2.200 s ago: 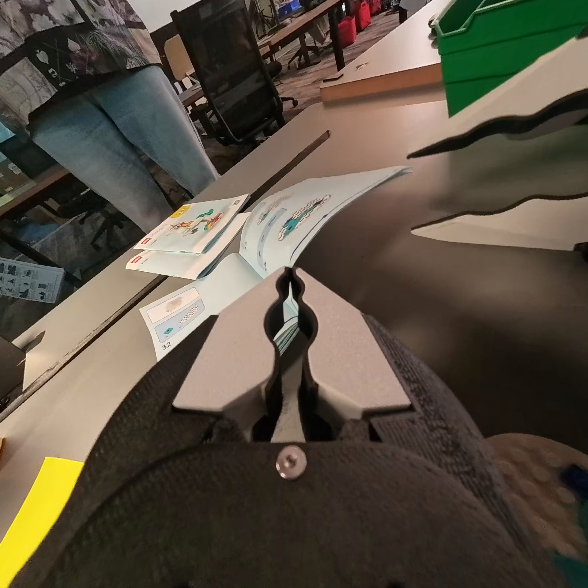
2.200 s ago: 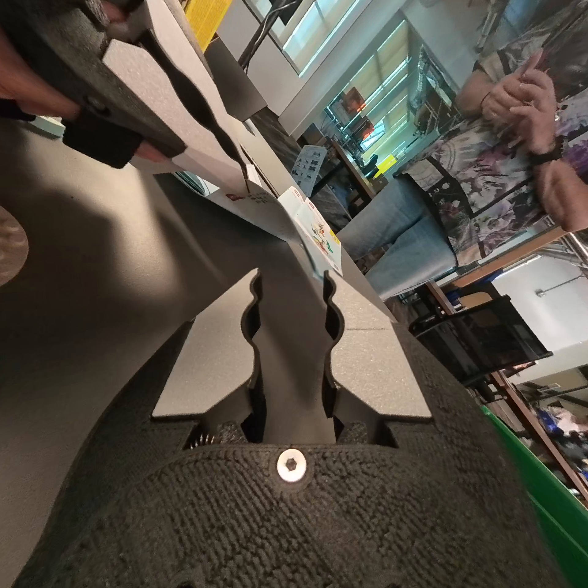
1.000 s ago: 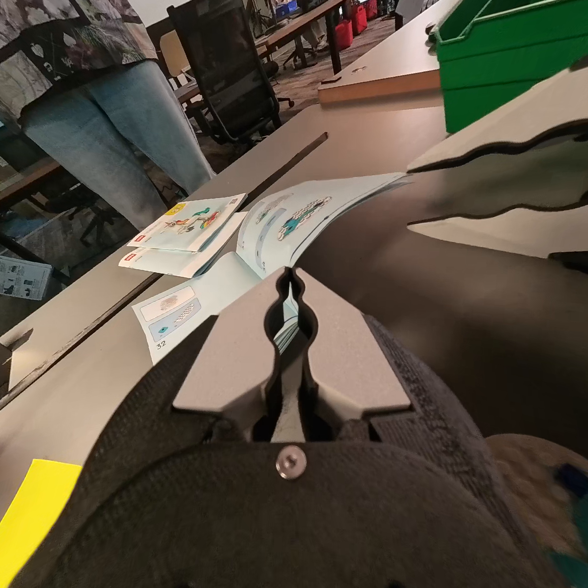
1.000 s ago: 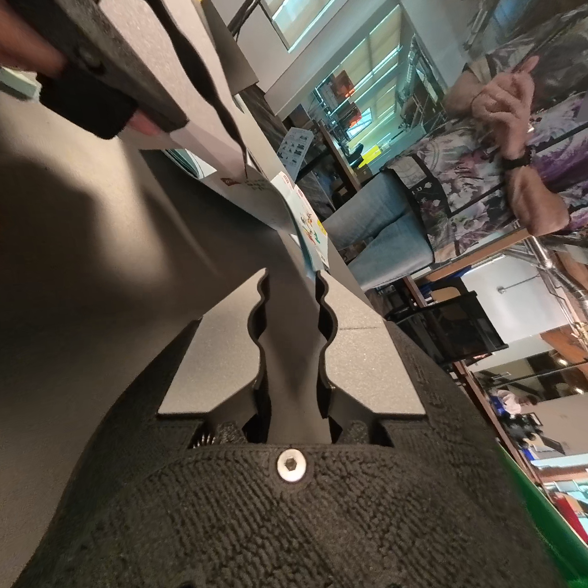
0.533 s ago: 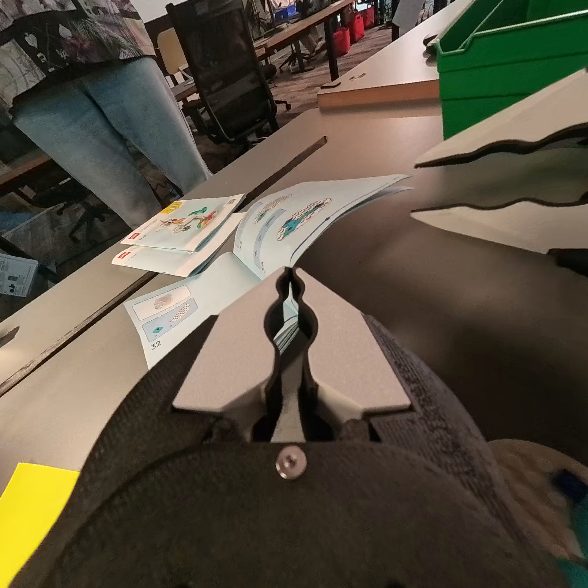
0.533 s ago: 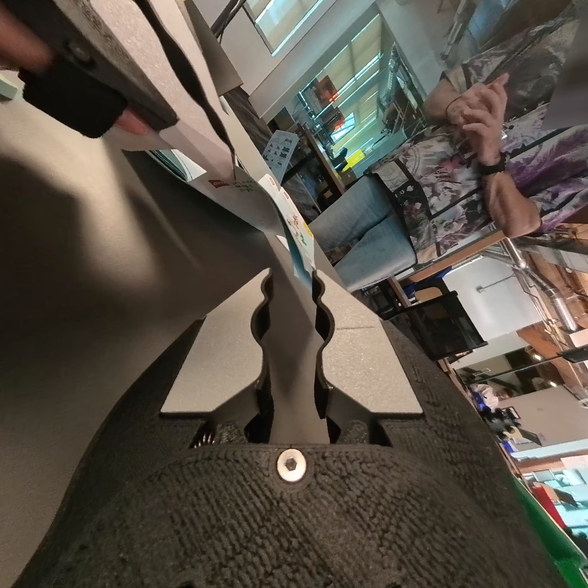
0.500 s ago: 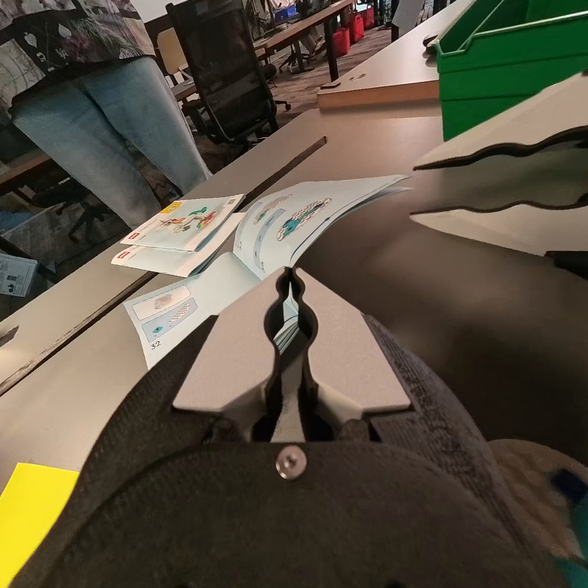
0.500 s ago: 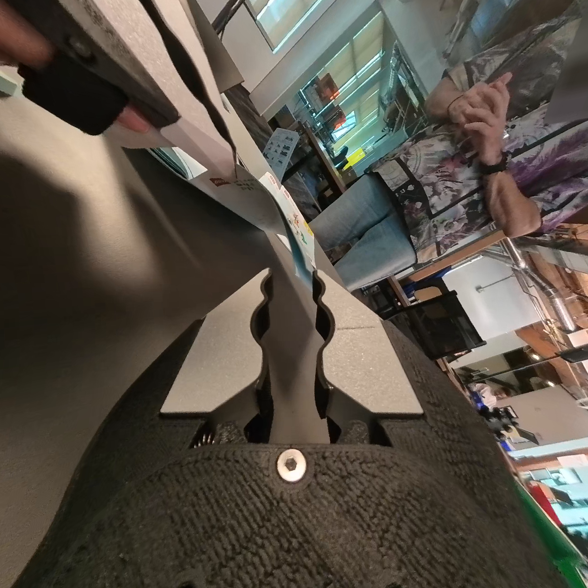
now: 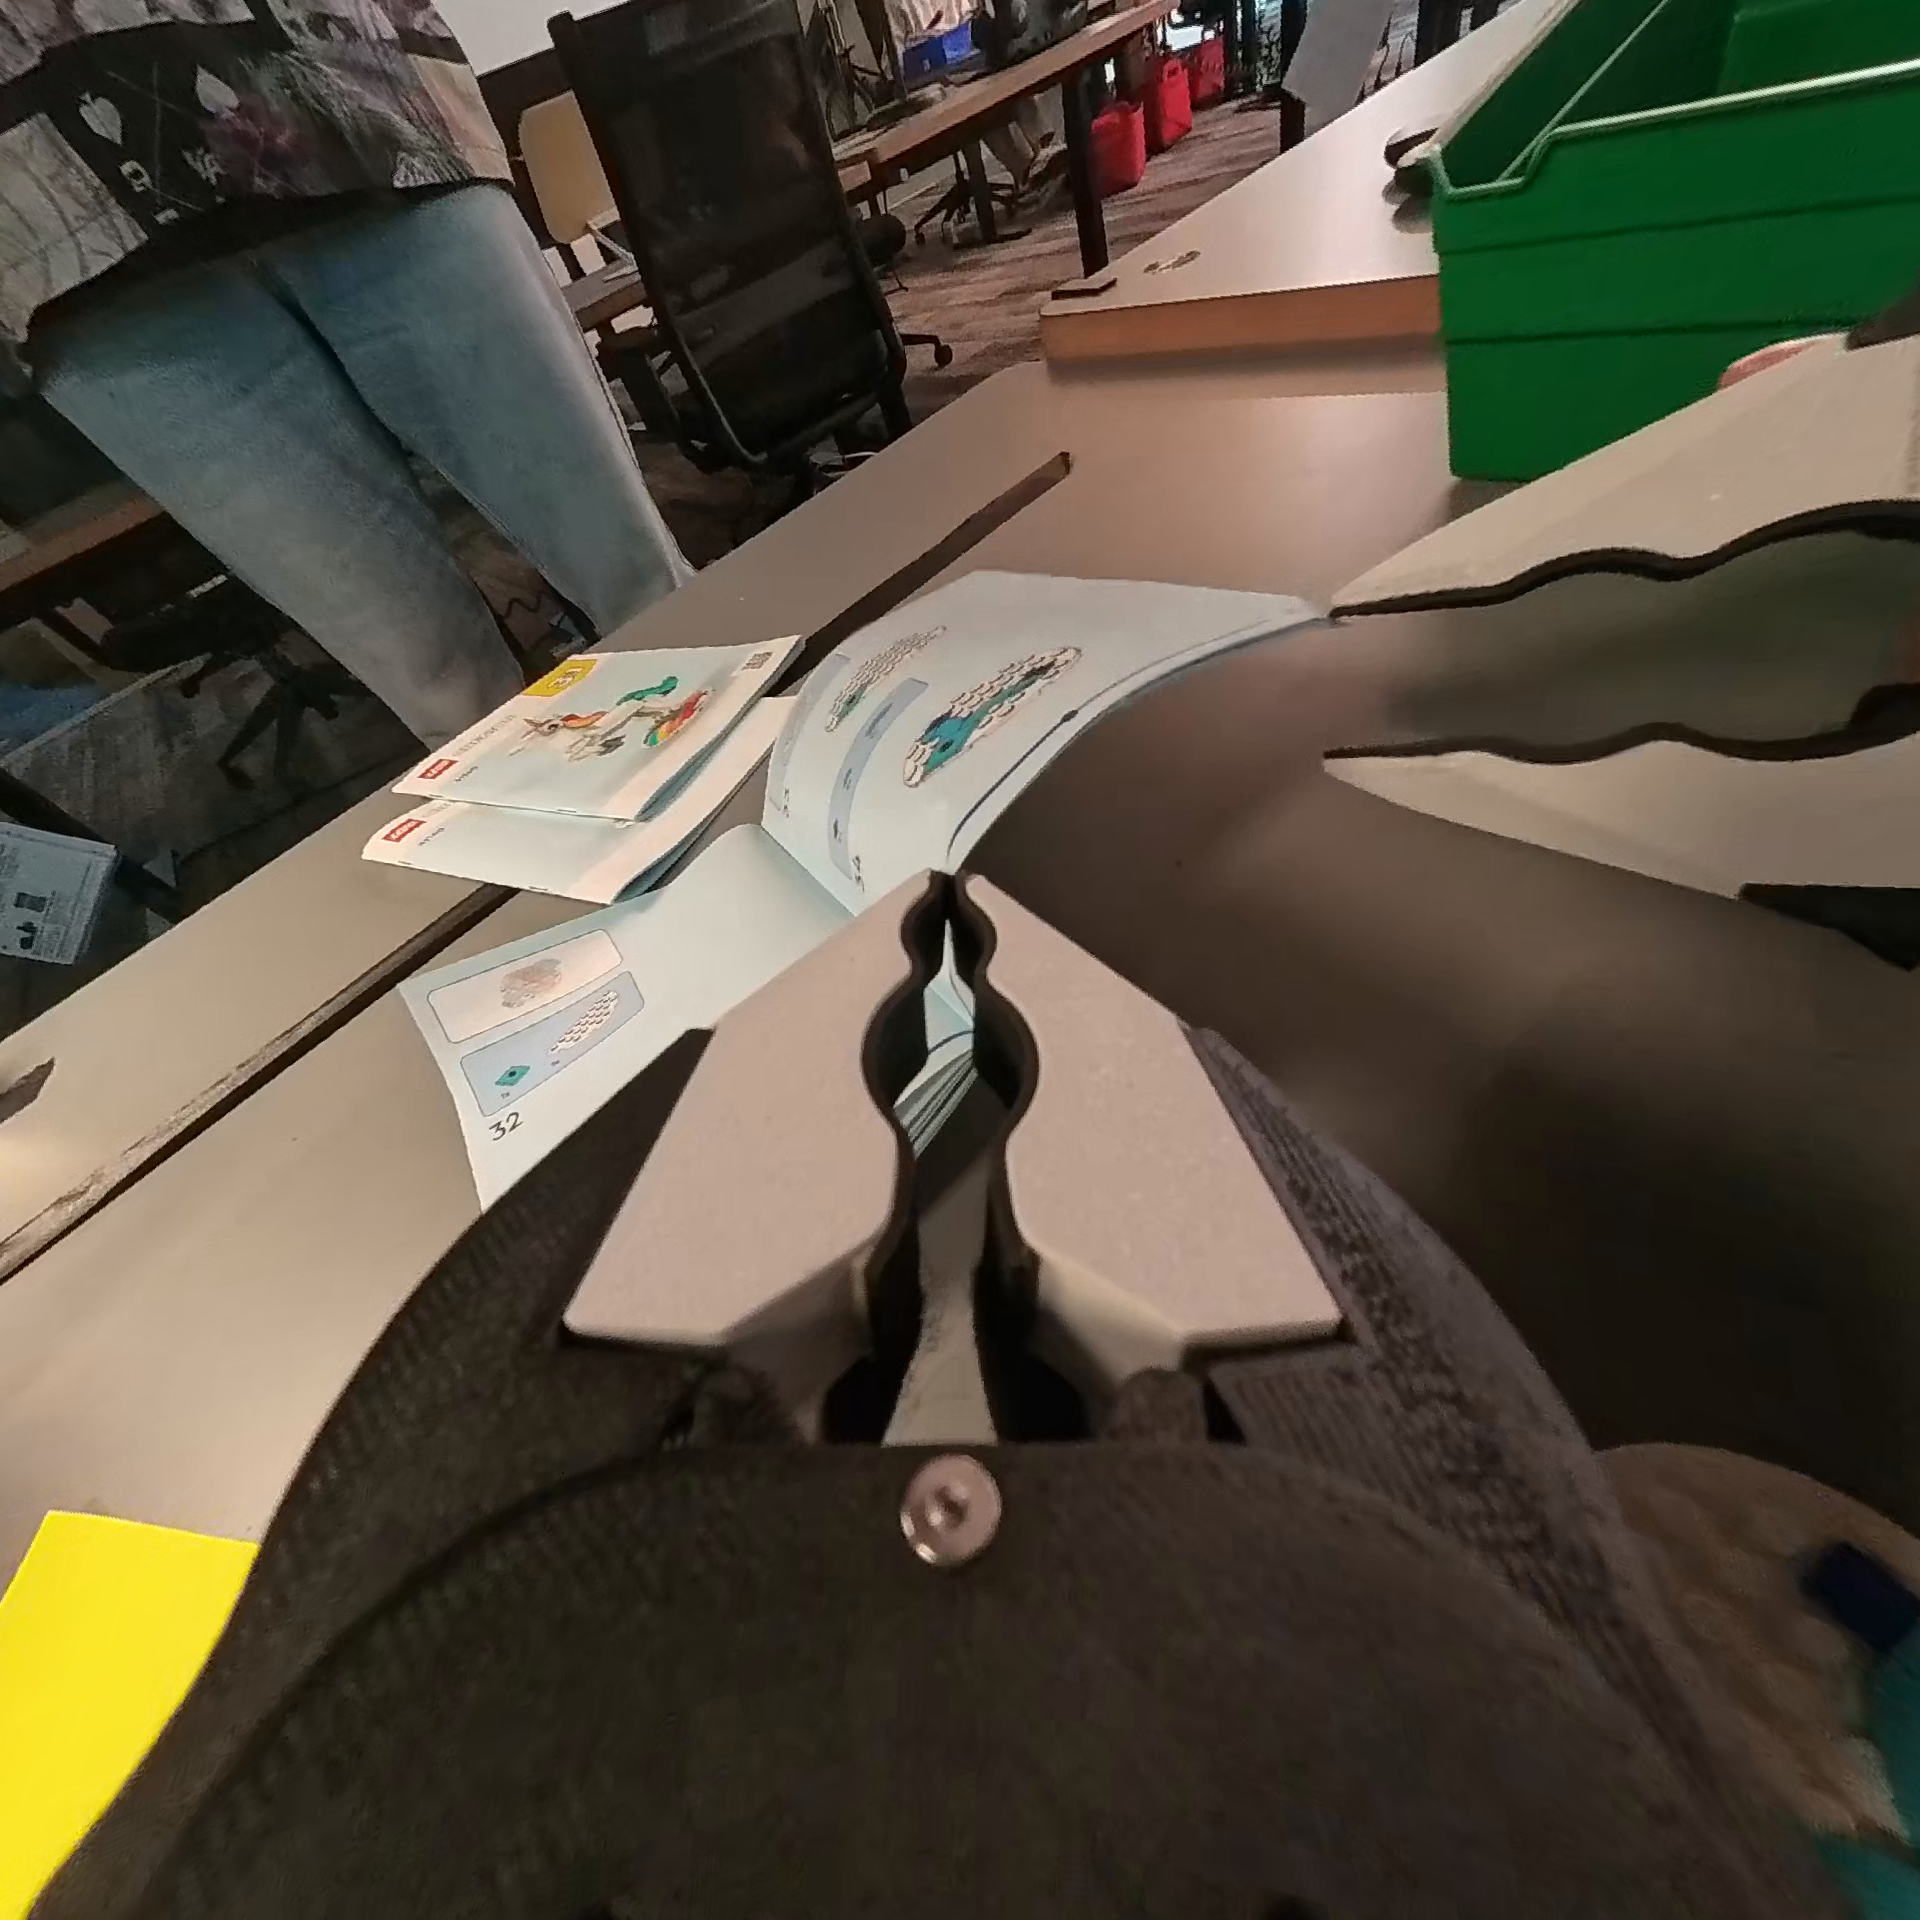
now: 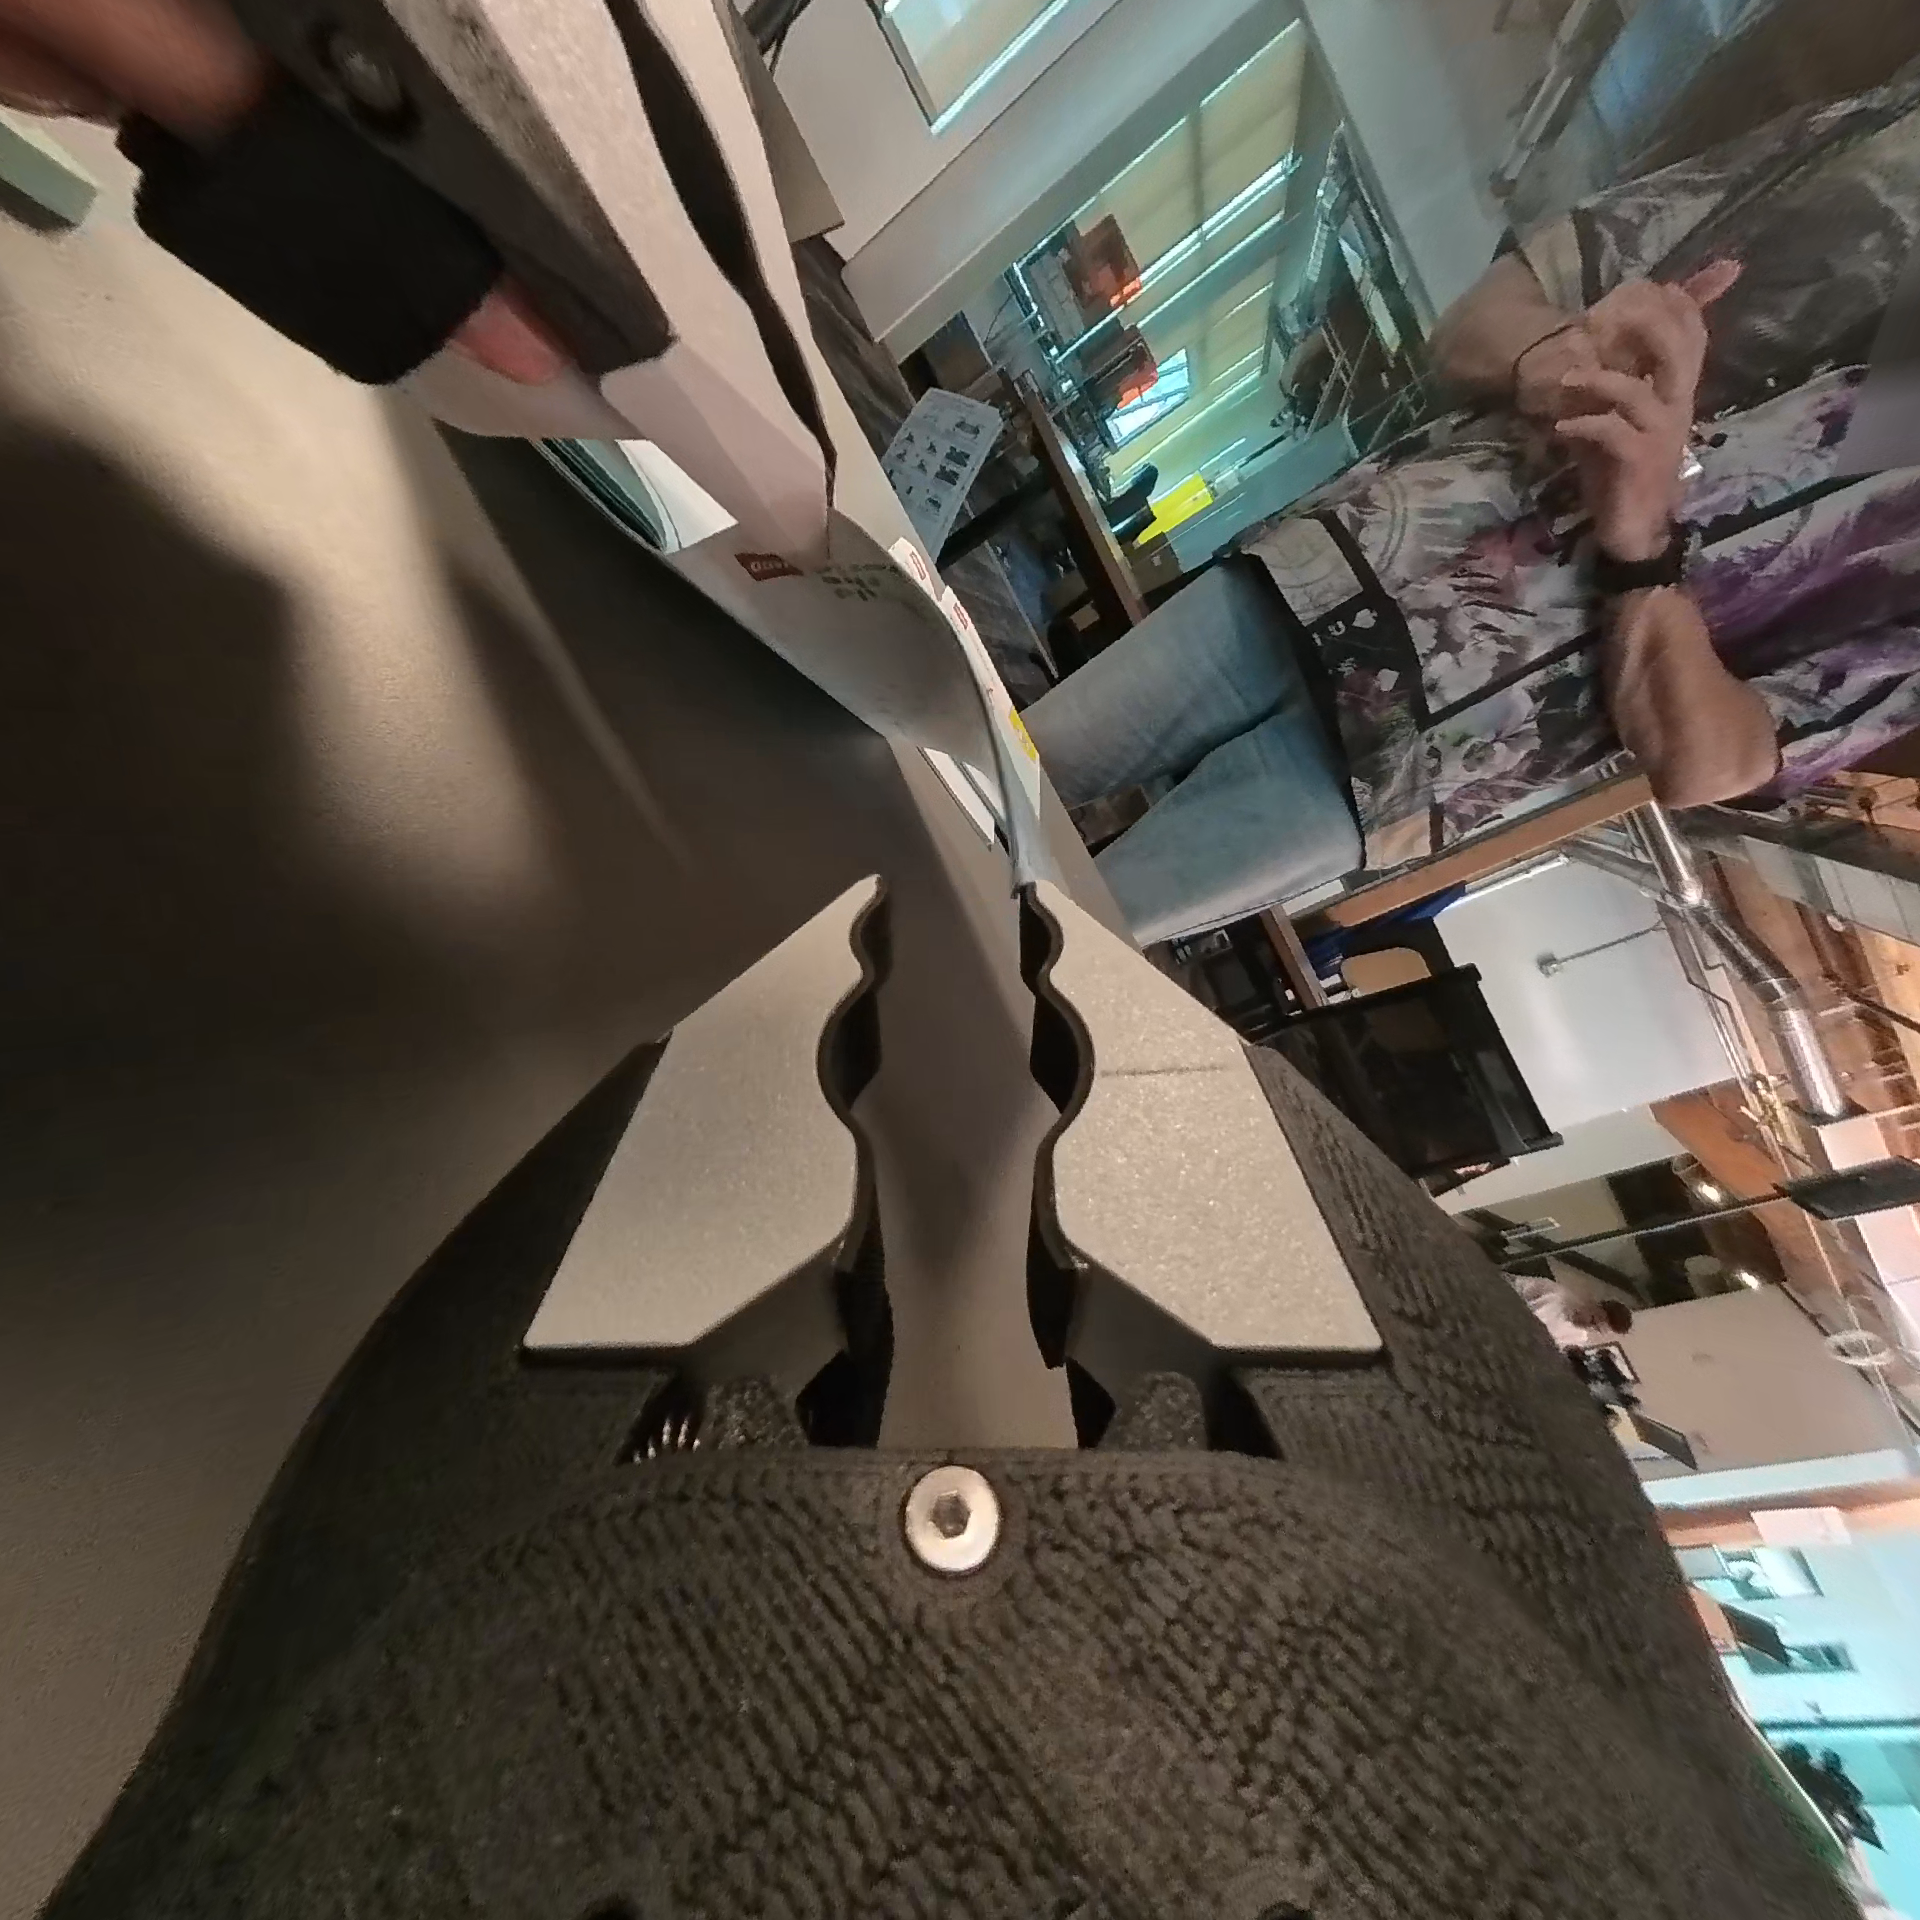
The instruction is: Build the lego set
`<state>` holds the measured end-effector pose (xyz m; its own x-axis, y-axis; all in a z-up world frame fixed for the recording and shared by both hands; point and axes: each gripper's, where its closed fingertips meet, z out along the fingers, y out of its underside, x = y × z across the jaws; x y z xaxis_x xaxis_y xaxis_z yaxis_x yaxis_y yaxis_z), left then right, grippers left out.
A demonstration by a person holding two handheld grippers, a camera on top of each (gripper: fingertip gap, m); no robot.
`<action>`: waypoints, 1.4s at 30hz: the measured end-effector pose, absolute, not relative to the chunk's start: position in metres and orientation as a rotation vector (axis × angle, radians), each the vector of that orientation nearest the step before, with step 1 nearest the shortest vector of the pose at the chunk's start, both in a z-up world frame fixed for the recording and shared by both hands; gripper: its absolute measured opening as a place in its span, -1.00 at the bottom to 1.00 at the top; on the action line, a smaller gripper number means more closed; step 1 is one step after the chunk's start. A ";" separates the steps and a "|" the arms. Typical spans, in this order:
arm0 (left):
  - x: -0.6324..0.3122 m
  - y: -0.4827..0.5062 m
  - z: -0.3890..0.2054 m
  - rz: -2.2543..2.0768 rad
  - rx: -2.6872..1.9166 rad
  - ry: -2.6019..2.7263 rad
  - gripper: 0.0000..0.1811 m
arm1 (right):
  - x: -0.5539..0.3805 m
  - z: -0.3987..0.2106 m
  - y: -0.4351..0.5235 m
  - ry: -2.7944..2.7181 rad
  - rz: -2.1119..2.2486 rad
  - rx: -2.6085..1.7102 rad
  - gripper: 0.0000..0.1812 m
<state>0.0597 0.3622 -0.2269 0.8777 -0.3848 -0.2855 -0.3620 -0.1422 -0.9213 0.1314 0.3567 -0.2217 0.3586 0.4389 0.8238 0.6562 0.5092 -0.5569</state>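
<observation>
Left gripper is pinching the lifted page of the open booklet, jaws closed on the paper's near edge. Going left to right in the left wrist view: a yellow sheet is lying at the near corner of the table; two closed booklets are sitting stacked just beyond the open one; the page is arching up toward the right gripper, whose jaws are standing apart, upper tip touching the page's far edge. A green bin is sitting at the far right.

In the right wrist view, the left gripper is showing at upper left with the page curling from it to the right gripper, meeting one fingertip; jaws are parted, not clamping. A person is standing beyond the table.
</observation>
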 end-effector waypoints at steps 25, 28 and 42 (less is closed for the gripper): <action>0.060 0.364 -0.228 -0.027 -1.751 0.569 -1.00 | 0.124 -0.190 0.370 -1.104 -0.242 -1.045 -1.00; 0.059 0.364 -0.228 -0.032 -1.752 0.562 -1.00 | 0.120 -0.188 0.370 -1.089 -0.229 -1.042 -1.00; 0.057 0.364 -0.226 -0.062 -1.750 0.536 -1.00 | 0.120 -0.185 0.364 -1.076 -0.179 -1.015 -1.00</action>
<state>0.0569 0.3641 -0.2258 0.8908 -0.3845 -0.2421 -0.3191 -0.1502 -0.9357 0.1204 0.3636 -0.1847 0.5070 0.3326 0.7952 0.5723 0.5600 -0.5991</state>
